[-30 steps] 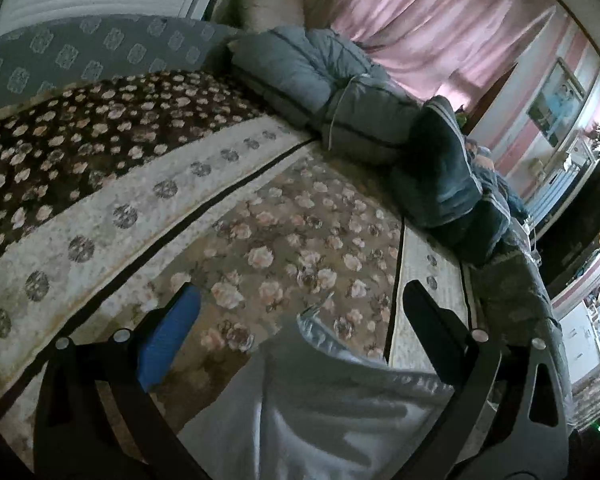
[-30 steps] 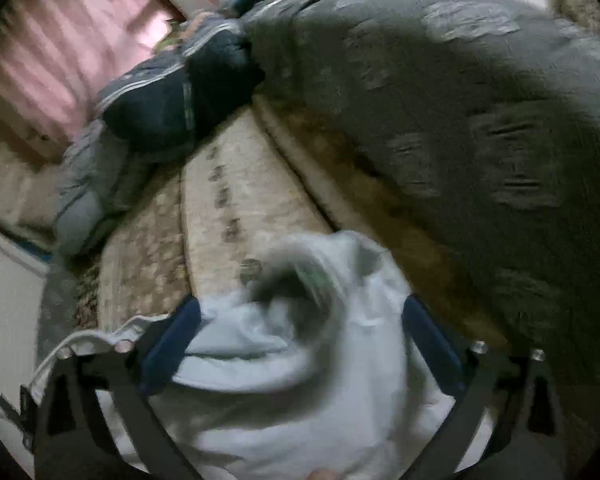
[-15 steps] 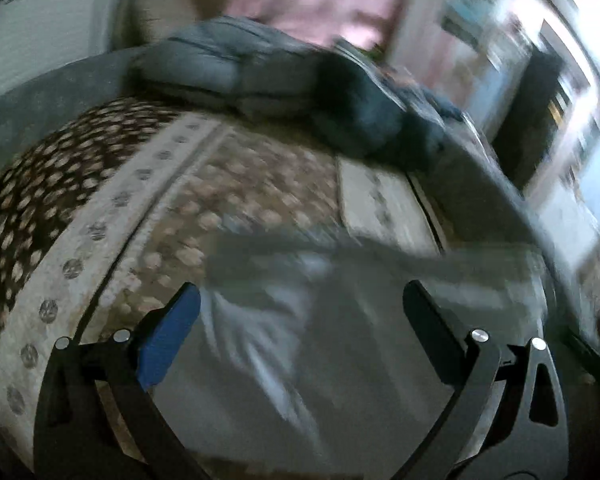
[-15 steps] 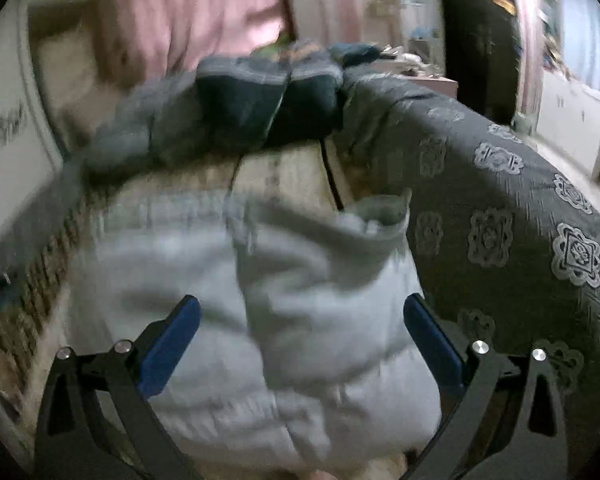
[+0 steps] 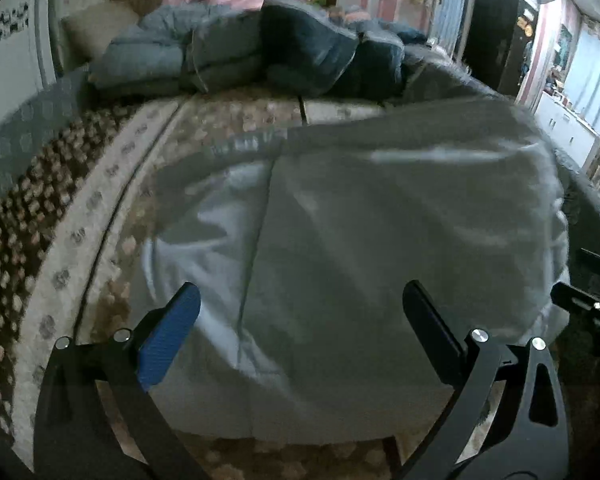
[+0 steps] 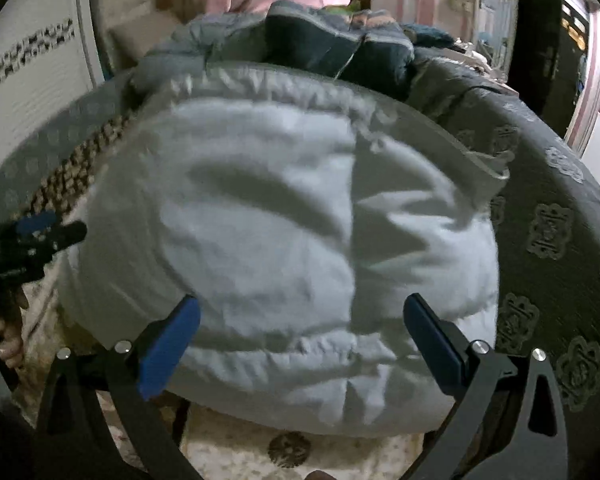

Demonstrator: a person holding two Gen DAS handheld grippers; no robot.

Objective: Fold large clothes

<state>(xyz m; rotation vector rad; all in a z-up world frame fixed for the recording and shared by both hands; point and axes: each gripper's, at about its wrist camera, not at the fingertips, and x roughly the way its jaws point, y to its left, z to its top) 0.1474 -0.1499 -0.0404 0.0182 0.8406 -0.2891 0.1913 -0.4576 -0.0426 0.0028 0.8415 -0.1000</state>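
2 open grippers face one pale grey garment [image 5: 360, 248] that lies spread over the floral bedspread [image 5: 80, 208], so the step in hand looks like flattening the piece before the first fold.

On the left side, the left gripper [image 5: 300, 320] has its jaws set wide apart and grasps nothing; the cloth lies in front of and below the blue pad [image 5: 168, 340]. In its view a long seam [image 5: 260, 216] runs away from the near hem, a fair guide for a fold line. To do this well, I would pinch the near left corner low, at the hem, taking both layers.

Further right, the right gripper [image 6: 300, 332] is likewise released, jaws parted, with the garment [image 6: 284, 240] puffed up in deep wrinkles and a gathered edge [image 6: 284, 80] at its far side. That bulk should be smoothed outward first, or trapped air will skew the fold.

At the far right the grey patterned cover [image 6: 548, 232] lies beside the garment; keep the cloth off it. Stacked dark quilts [image 5: 300, 52] sit well behind.
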